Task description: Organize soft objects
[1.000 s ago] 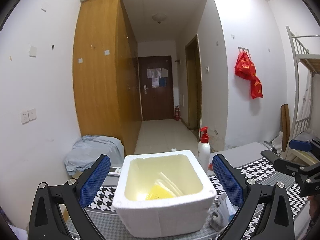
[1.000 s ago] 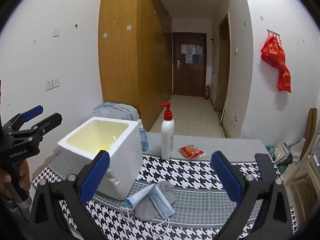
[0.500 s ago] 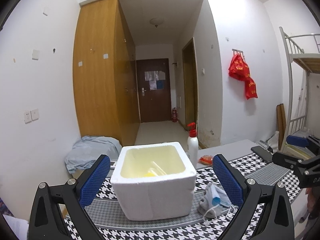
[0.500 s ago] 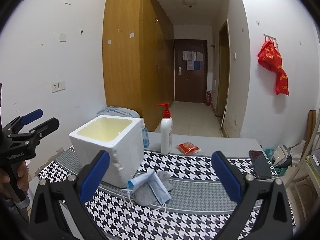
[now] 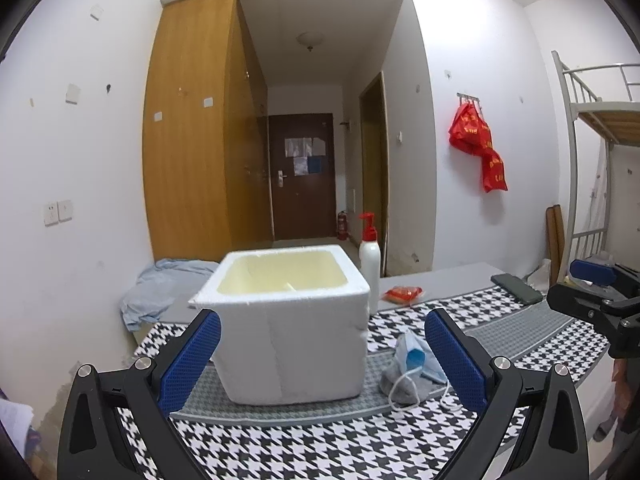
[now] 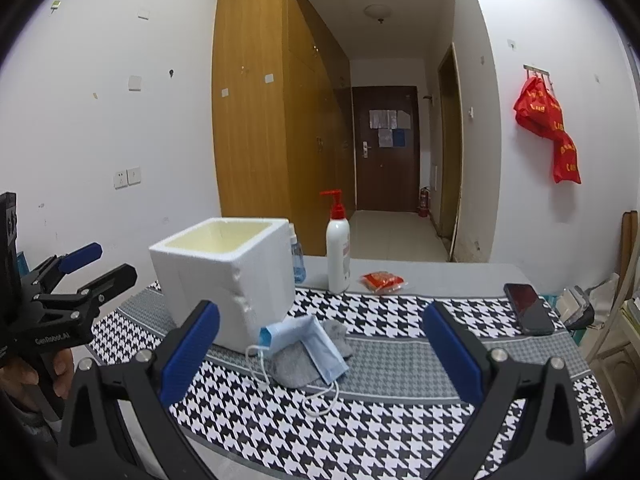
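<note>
Your right gripper [image 6: 320,344] hangs spread and empty; the mask [image 6: 316,344] lies on the sock [image 6: 292,364] at lower centre, between its fingers. Your left gripper [image 5: 320,356], also spread, faces the box [image 5: 288,320], with the mask lower right.

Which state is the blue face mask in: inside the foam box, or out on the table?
Out. The face mask lies on a grey sock beside the foam box.
</note>
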Demonstrator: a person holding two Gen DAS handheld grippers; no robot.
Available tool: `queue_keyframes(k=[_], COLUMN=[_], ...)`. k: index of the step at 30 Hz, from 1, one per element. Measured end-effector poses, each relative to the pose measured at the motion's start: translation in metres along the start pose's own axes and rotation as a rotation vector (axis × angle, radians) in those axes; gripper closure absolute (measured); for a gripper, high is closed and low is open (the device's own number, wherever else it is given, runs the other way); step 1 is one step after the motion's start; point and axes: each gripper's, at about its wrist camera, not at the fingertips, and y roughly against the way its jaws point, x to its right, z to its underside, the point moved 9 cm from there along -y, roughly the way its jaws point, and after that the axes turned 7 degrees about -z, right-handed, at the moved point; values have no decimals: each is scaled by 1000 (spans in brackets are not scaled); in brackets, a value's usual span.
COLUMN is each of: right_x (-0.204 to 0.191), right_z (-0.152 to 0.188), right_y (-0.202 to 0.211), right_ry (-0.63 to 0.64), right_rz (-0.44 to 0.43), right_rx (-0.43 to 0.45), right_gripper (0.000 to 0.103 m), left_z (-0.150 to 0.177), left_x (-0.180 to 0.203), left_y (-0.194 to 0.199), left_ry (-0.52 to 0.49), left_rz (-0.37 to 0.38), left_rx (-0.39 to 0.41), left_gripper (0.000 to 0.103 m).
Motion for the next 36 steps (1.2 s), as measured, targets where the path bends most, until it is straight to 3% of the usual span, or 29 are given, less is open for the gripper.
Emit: queue_keyframes(k=[8, 15, 26, 36], right_x=[-5, -6, 1, 29], right_z=[20, 33, 53, 73], right_y=[-1, -10, -17, -17], right_ry=[32, 17, 8, -25], right_rz=[-13, -27, -29, 13], right_rx=[25, -9, -47, -86], right_gripper=[0, 0, 0, 0], left_z=[25, 50, 77, 76], left_x=[6, 3, 9, 51], left_y=[2, -6, -21, -37], left_ry=[42, 47, 38, -23], left_rz=[29, 1, 30, 136], left_rx=[27, -8, -89, -128], left_gripper=[1, 1, 1, 1])
